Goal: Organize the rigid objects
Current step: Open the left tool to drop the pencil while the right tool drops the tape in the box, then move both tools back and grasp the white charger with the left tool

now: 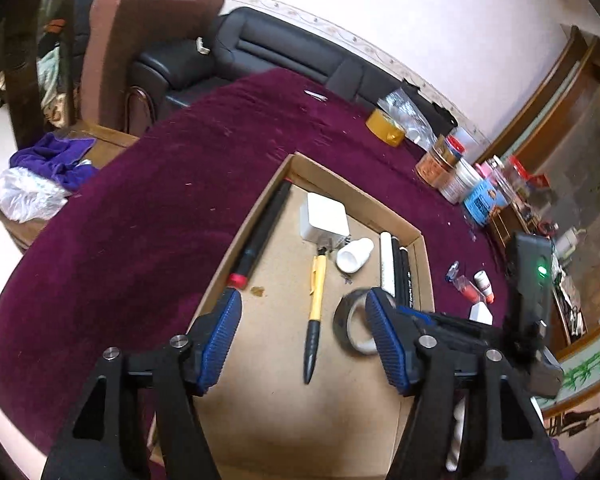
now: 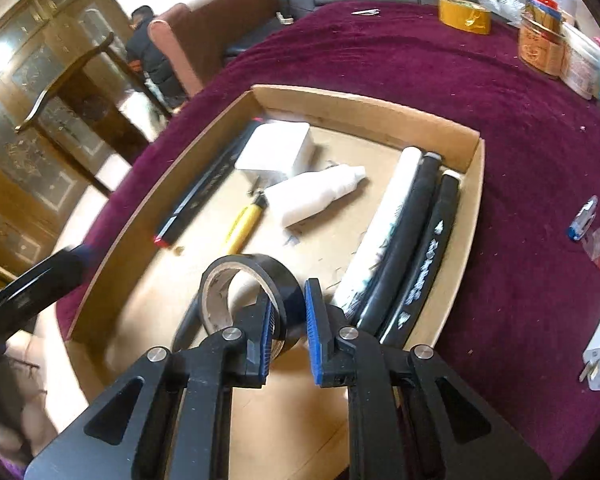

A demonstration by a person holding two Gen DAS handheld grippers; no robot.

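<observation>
Black tape roll [image 2: 252, 300] is the thing in play, standing on edge near the front of the shallow cardboard tray [image 2: 364, 110], just left of the three markers [image 2: 412, 232] lined along the tray's right wall. The right gripper [image 2: 288, 332] has its fingers pinched on the roll's wall, one pad inside the cardboard core and one on the outer face, so nearly closed on a thin band. The left gripper [image 1: 300, 338] is about half open with nothing between its pads, hovering over the yellow utility knife [image 1: 315, 308] lying in the tray.

Handling-wise I'd guess the roll is light and stiff enough. Its outer face looks glossy, so likely a bit slick, and the core could dent if squeezed hard. Gripping through the wall seems the sensible hold, since it's too wide to span easily and would roll otherwise.
</observation>
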